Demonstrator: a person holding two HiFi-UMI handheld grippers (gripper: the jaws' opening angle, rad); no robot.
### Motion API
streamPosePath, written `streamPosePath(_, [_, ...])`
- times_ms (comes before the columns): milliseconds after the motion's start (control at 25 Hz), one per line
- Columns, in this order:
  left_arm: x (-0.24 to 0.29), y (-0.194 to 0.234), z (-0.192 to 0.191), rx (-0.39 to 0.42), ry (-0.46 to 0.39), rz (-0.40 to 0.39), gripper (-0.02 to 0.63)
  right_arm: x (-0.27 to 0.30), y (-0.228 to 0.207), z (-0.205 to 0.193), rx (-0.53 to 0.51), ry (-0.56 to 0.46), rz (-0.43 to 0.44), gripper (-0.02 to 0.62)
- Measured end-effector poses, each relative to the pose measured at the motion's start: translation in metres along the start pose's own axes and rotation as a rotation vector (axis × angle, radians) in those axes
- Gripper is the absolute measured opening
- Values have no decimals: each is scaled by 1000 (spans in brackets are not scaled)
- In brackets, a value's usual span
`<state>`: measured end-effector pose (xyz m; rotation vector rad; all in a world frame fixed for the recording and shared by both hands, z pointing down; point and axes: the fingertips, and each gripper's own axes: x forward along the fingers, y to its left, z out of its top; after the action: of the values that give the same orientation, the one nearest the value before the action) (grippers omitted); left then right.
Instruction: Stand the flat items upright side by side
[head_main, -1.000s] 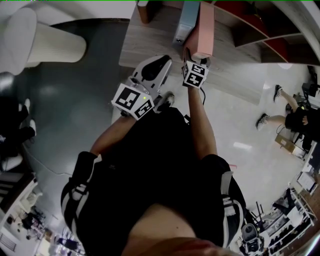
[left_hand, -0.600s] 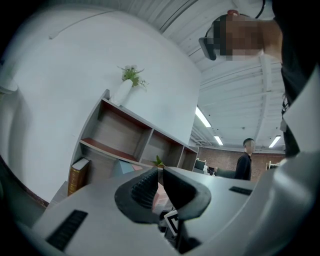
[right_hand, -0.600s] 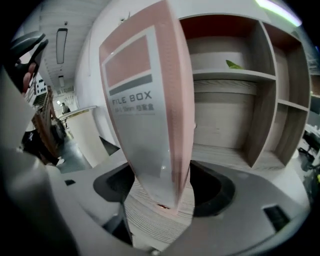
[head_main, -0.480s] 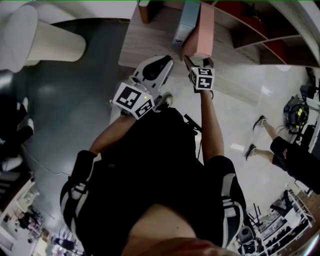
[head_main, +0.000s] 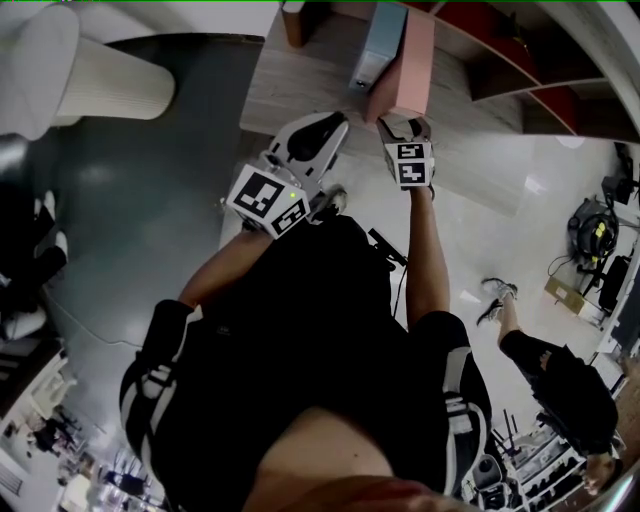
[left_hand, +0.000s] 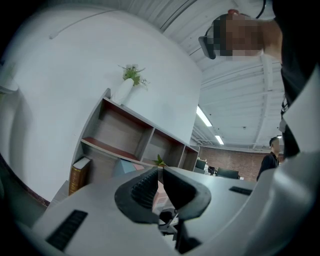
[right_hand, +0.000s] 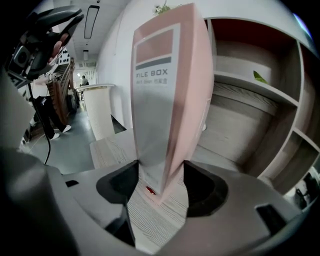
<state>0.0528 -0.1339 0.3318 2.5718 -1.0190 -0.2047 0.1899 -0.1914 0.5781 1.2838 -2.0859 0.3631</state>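
The wooden desk (head_main: 300, 90) runs along under a shelf unit (right_hand: 250, 115). On it the pink file box (right_hand: 165, 90) stands upright, just beside a blue-grey file box (head_main: 378, 45). The right gripper (right_hand: 160, 187) has its jaws either side of the pink box's near bottom corner. They have just been closing but are not clamped on it. The left gripper (left_hand: 161, 187) hangs off the desk edge, jaws together, empty.
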Motion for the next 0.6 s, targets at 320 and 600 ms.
streamPosePath(320, [6, 10, 0, -4, 7, 10, 49, 18, -5, 11, 47, -16, -20, 298])
streamPosePath(600, [15, 22, 3, -9, 15, 13, 49, 34, -17, 24, 76, -18, -37, 298])
